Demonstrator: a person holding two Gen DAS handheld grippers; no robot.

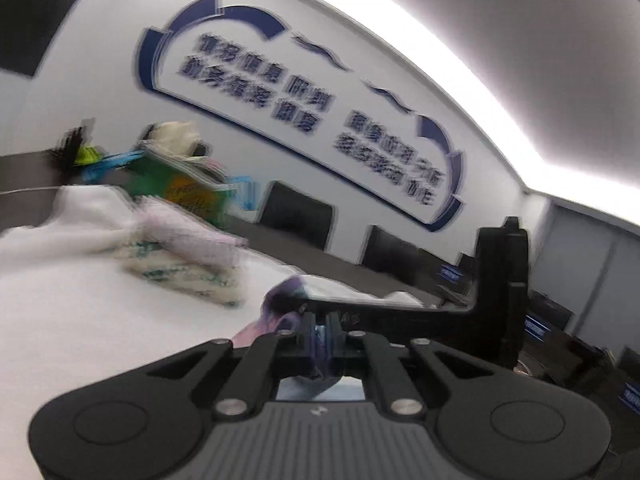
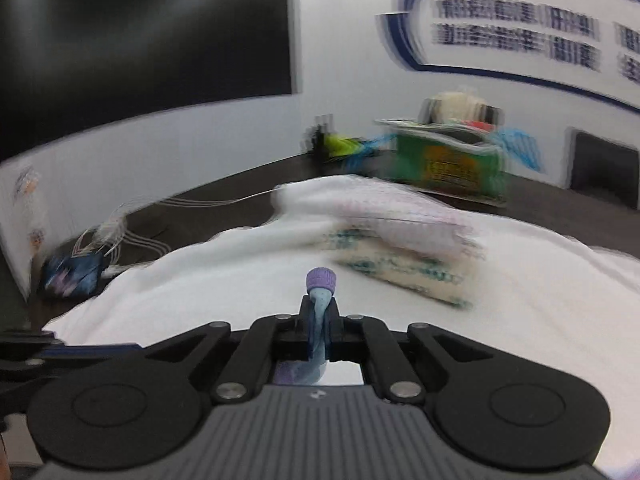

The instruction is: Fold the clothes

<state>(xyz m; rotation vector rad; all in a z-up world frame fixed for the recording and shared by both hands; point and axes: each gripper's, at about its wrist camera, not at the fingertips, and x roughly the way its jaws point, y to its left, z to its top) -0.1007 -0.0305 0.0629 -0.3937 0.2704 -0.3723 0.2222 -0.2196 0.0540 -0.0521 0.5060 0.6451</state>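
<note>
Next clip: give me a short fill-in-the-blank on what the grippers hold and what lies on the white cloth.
1. Both grippers, left gripper and right gripper, are ___ on fabric.
2. The right gripper pinches a light blue garment with a ___ cuff.
3. Folded clothes are stacked on the ___ cloth.

Missing words: shut; purple; white

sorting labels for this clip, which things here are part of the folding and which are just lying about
Part of the job:
- blue and purple garment, pinched in both tongs
- folded clothes
- white cloth spread over the table

Lying about:
- green box
- cables
- black chair
</note>
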